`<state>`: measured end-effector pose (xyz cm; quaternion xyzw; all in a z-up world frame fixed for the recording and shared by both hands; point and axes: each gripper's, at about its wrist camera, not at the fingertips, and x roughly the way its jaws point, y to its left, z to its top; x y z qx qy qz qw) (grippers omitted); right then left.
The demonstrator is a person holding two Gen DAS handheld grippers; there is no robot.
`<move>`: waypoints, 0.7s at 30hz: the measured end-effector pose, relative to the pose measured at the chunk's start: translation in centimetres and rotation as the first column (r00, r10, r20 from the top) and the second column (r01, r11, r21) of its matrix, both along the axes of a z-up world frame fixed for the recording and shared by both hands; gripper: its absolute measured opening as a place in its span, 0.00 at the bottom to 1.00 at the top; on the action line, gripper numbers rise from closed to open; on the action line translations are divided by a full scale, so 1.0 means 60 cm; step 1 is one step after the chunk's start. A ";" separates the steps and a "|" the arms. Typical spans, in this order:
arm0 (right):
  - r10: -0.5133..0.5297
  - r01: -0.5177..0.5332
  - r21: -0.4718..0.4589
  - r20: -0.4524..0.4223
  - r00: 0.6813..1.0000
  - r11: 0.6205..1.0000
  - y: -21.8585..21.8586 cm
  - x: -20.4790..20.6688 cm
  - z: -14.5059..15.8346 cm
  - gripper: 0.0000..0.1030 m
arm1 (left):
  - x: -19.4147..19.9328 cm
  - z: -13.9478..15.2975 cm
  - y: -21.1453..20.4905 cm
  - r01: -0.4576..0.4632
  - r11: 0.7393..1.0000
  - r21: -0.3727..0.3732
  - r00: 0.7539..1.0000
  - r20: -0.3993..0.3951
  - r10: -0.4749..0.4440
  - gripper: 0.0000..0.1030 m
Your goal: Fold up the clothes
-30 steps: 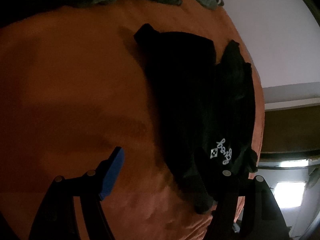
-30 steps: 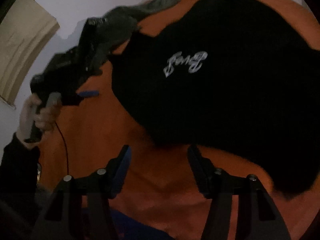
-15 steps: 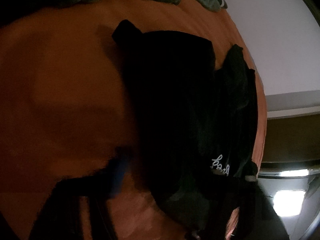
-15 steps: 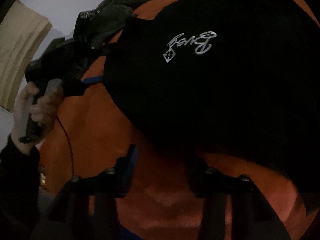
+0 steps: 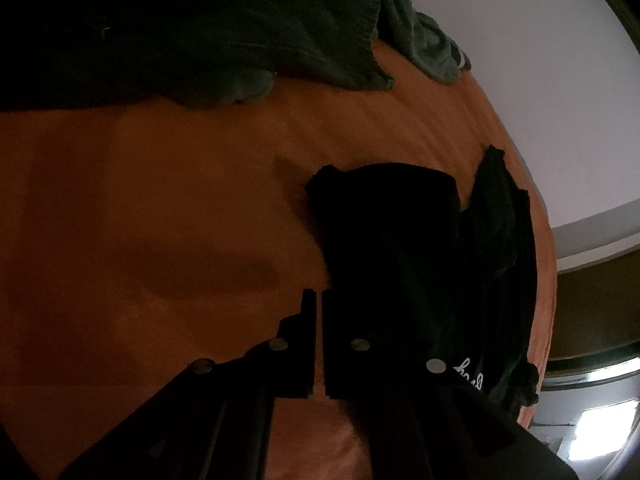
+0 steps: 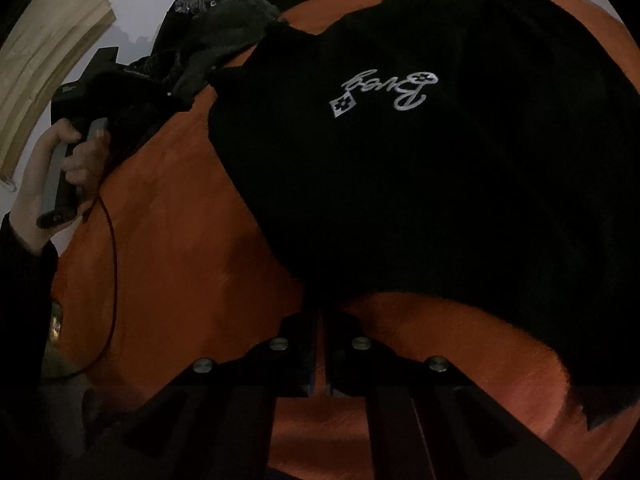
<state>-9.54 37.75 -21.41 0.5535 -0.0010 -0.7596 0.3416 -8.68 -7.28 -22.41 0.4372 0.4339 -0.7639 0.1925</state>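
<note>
Black garment (image 6: 440,168) with white script lies on the orange bed (image 6: 180,260). Right gripper (image 6: 320,312) has just closed, fingers clenched on the garment's near edge. Left gripper (image 5: 319,300) has likewise just closed, fingers together at the garment's edge; whether it holds cloth cannot be told.

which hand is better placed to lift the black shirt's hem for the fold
Right, probably: both tools just closed, but the right tool pinches the black shirt at its hem; the left tool sits beside its edge, grip unclear.

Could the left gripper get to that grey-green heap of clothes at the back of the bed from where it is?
Probably, though not freely: bare orange sheet leads to the grey-green heap, but the left gripper looks shut near the black shirt's edge.
</note>
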 end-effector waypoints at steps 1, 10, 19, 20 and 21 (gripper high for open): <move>0.004 -0.004 0.002 0.002 1.000 1.000 -0.002 0.001 0.000 0.02 | -0.002 -0.003 0.001 0.000 1.000 0.017 1.000 0.003 0.000 0.04; 0.006 -0.006 0.000 0.009 1.000 1.000 -0.028 -0.007 -0.008 0.02 | -0.017 -0.022 0.015 -0.045 0.995 0.090 0.999 0.022 0.043 0.40; 0.003 -0.003 0.000 0.018 1.000 1.000 -0.047 -0.016 -0.017 0.02 | 0.009 -0.019 0.015 0.002 0.998 0.064 1.000 0.028 -0.004 0.43; 0.003 -0.003 0.000 0.018 1.000 1.000 -0.044 -0.015 -0.016 0.02 | 0.010 -0.020 0.017 0.006 0.998 0.065 0.999 0.031 -0.008 0.43; 0.003 -0.003 0.000 0.019 1.000 1.000 -0.041 -0.014 -0.015 0.02 | 0.011 -0.021 0.018 0.010 0.998 0.067 0.999 0.034 -0.012 0.43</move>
